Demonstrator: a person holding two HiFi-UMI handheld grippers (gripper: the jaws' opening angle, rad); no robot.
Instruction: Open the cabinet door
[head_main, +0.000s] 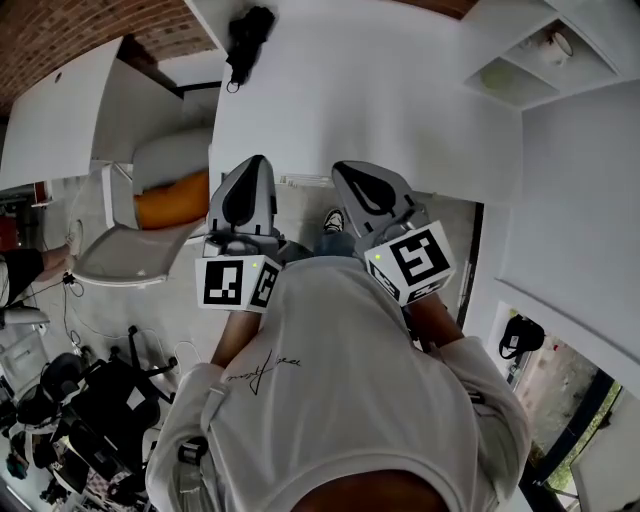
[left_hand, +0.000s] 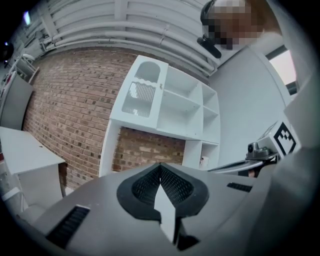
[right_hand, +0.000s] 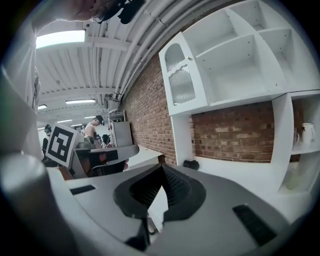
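Observation:
The white wall cabinet hangs on a brick wall, its door (right_hand: 181, 80) closed, with ribbed glass and an arched top pane. In the left gripper view the same door (left_hand: 142, 92) shows at the left end of open white shelves (left_hand: 185, 107). Both grippers are held in front of the person, well short of the cabinet and apart from it. My left gripper (head_main: 257, 163) (left_hand: 160, 166) is shut with nothing between its pads. My right gripper (head_main: 346, 170) (right_hand: 161, 168) is shut and empty too.
A white counter (head_main: 350, 90) runs under the shelves, with a small black object (right_hand: 191, 164) on it. A mug (right_hand: 306, 132) stands in a low shelf compartment at the right. A white desk (head_main: 60, 110) and an orange seat (head_main: 172, 205) are at the left. A person (right_hand: 95, 127) stands far behind.

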